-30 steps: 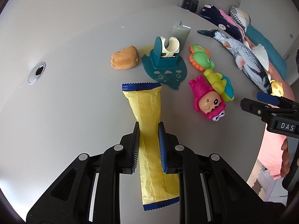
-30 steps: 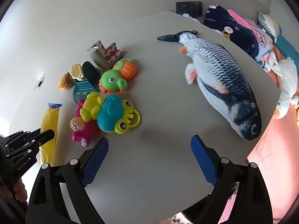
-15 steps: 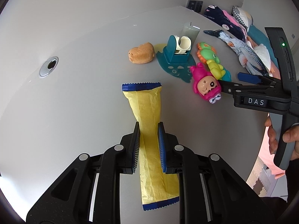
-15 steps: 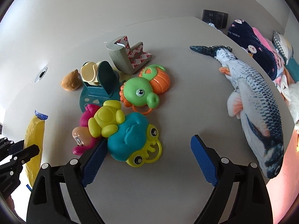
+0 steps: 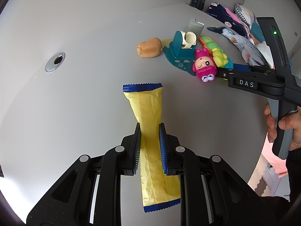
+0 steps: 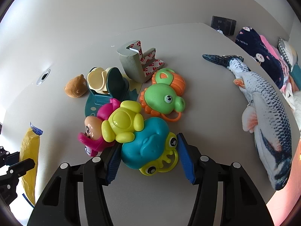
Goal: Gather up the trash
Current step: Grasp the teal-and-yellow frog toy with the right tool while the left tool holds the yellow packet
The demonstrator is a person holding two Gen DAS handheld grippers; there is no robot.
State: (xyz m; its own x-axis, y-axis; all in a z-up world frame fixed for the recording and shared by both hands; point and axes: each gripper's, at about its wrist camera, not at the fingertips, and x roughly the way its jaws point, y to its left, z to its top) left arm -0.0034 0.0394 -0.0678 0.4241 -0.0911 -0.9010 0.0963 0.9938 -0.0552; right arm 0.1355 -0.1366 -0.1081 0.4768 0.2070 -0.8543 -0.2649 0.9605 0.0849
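Observation:
A yellow snack wrapper [image 5: 144,105] with blue crimped ends hangs over the grey table [image 5: 75,103], and my left gripper [image 5: 150,126] is shut on its middle. The same wrapper [image 6: 30,146] shows at the left edge of the right wrist view. My right gripper [image 6: 148,141] is low over the toy cluster, its jaws closing with a teal and yellow frog toy [image 6: 150,150] between them. The left pad [image 6: 112,162] sits at the toy's side. A small gap remains at the right pad [image 6: 185,158]. In the left wrist view the right gripper [image 5: 225,71] reaches in from the right, held by a hand [image 5: 289,124].
Around the frog lie a pink doll toy [image 6: 94,131], a yellow toy [image 6: 122,124], a green and orange toy [image 6: 161,98], a teal holder with cream cups [image 6: 105,86], a brown plush [image 6: 75,88] and a grey foam corner piece [image 6: 131,64]. A plush fish [image 6: 267,109] lies near the table's right edge. A cable hole [image 5: 54,62] is at the left.
My right gripper moved left from the fish to the toy cluster, and its jaws narrowed around the teal frog toy. The left gripper kept its hold on the wrapper.

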